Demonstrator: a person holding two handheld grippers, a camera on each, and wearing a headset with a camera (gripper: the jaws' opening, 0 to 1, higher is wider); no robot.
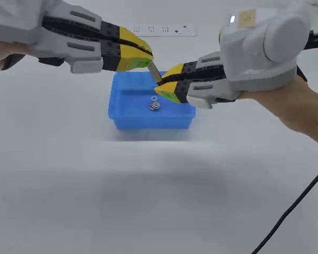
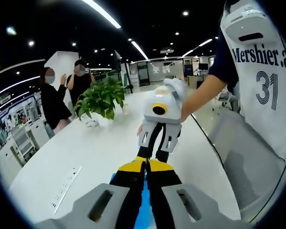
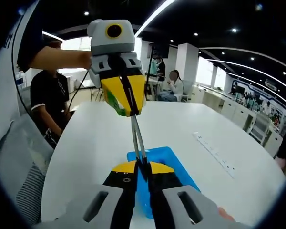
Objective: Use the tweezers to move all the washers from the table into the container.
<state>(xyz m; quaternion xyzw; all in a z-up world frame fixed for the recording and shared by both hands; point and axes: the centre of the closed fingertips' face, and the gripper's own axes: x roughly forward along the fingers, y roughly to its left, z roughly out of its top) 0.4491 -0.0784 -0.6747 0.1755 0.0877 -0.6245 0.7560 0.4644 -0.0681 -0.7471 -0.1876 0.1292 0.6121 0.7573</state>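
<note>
In the head view, your left gripper [image 1: 148, 55] comes in from the upper left with its yellow jaws pressed together on the upper end of the tweezers [image 1: 155, 73]. The tweezers slant down to your right gripper [image 1: 164, 86], which meets them just above the blue container [image 1: 148, 120]. A small cluster of washers [image 1: 155, 104] lies on the container floor, directly under the tweezer tips. The white table [image 1: 148, 185] spreads around it.

In the left gripper view, your own jaws are closed tight, and the right gripper faces them nose to nose.

In the right gripper view, your jaws are drawn in to a narrow slit, and the lower end of the tweezers [image 3: 138, 138] runs into it. They look pinched there. Whether the tips carry a washer is hidden.

You seem to be at the drop over the container, with most of the job done. Next, ease the right jaws apart so the tweezers spring open over the box. Keep the left grip firm so the tool does not twist or fall.
</note>
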